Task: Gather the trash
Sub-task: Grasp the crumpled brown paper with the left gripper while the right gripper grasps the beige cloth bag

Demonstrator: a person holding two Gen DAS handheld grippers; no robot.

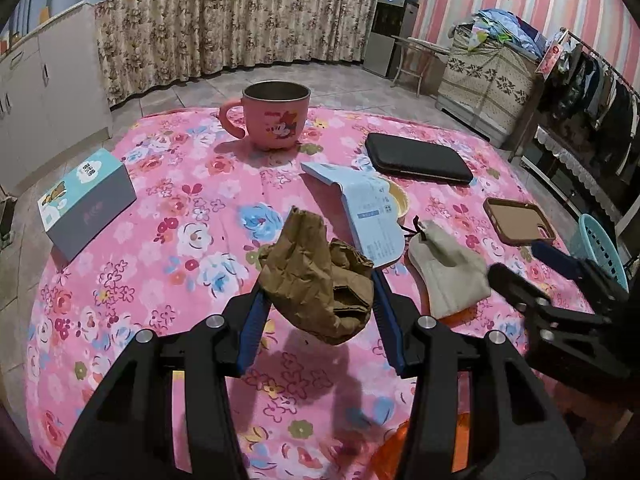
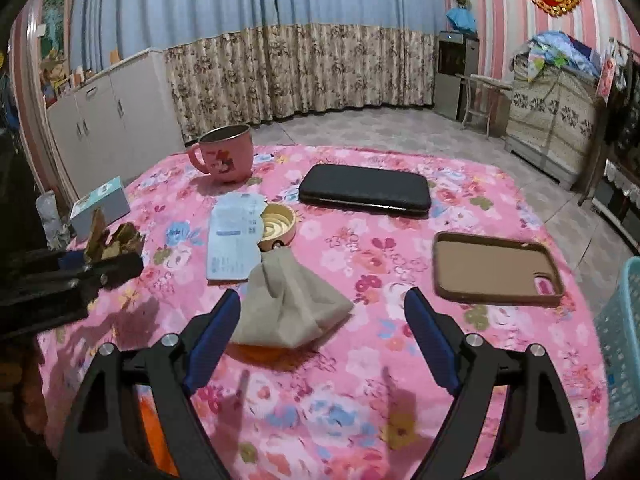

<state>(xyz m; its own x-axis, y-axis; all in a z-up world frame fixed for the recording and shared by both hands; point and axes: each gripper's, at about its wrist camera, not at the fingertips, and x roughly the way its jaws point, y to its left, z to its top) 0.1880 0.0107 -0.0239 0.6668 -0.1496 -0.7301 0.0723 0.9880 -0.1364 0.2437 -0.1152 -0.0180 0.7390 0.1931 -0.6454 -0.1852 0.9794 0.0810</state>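
Observation:
My left gripper [image 1: 318,280] is shut on a crumpled brown paper bag [image 1: 316,276] and holds it above the pink floral tablecloth [image 1: 160,240]; it also shows at the left of the right wrist view [image 2: 114,240]. My right gripper [image 2: 322,306] is open and empty, just above the cloth. A beige cloth pouch [image 2: 288,300] lies beside its left finger, over something orange. A blue-white paper leaflet [image 2: 232,236] lies bent against a small yellow bowl [image 2: 278,220]. A light blue plastic basket [image 2: 620,340] stands off the table's right edge.
A pink Minnie mug [image 1: 276,116] stands at the far side. A black case [image 2: 364,190], a brown phone case [image 2: 496,268] and a teal-grey box [image 1: 88,204] lie on the table. Cabinets, curtains and a clothes rack ring the room.

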